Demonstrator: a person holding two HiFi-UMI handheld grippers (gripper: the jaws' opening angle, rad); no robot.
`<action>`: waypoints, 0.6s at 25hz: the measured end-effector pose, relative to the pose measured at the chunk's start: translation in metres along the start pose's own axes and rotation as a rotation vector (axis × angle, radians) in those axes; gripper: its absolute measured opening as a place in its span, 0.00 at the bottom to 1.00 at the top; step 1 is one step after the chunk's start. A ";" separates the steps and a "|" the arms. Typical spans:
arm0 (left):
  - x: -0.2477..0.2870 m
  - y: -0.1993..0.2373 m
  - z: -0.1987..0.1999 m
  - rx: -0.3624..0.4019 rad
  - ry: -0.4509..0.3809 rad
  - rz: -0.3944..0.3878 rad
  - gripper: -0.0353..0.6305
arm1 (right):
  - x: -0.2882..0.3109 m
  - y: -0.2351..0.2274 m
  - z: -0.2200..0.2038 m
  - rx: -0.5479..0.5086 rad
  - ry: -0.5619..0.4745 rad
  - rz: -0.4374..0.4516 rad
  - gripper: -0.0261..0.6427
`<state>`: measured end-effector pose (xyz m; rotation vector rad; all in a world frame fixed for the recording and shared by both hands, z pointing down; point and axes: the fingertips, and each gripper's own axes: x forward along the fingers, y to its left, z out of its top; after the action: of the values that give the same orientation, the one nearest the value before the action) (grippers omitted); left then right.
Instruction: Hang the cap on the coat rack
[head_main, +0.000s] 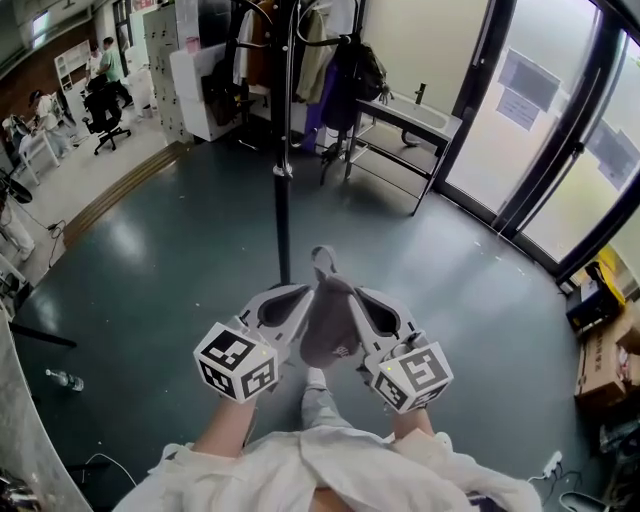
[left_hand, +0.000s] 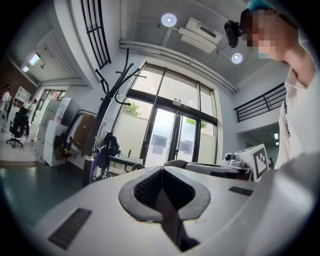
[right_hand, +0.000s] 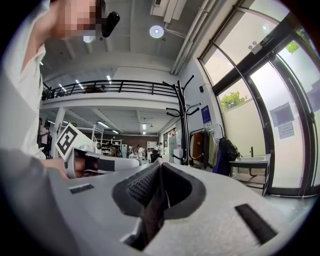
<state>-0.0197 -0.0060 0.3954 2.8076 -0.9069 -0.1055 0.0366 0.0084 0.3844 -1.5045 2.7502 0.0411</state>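
Note:
A grey cap (head_main: 328, 322) hangs between my two grippers, just in front of the person's body. My left gripper (head_main: 303, 297) is shut on the cap's left side and my right gripper (head_main: 357, 300) on its right side. In the left gripper view the left gripper (left_hand: 161, 172) pinches a dark strip of the cap (left_hand: 169, 216). In the right gripper view the right gripper (right_hand: 160, 170) pinches a fold of the cap (right_hand: 150, 215) in the same way. The black coat rack (head_main: 282, 180) stands on the floor straight ahead, its hooked top showing in the gripper views as coat rack (left_hand: 111, 100) and coat rack (right_hand: 182, 120).
Hung clothes and a black backpack (head_main: 362, 70) are behind the rack, beside a metal sink table (head_main: 405, 125). Glass doors (head_main: 560, 150) fill the right side. Cardboard boxes (head_main: 603, 352) stand at the right edge and a bottle (head_main: 62, 379) lies at the left. People sit at desks (head_main: 100, 95) far left.

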 end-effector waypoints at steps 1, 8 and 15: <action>0.005 0.006 0.002 0.006 0.001 0.005 0.08 | 0.006 -0.005 0.001 -0.003 -0.001 0.002 0.06; 0.042 0.044 0.018 0.011 0.000 0.015 0.08 | 0.052 -0.040 0.013 -0.019 -0.026 0.016 0.07; 0.078 0.079 0.031 0.023 -0.008 0.030 0.08 | 0.093 -0.079 0.018 -0.038 -0.033 0.022 0.06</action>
<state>-0.0056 -0.1196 0.3805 2.8150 -0.9579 -0.1029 0.0526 -0.1120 0.3629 -1.4684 2.7557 0.1177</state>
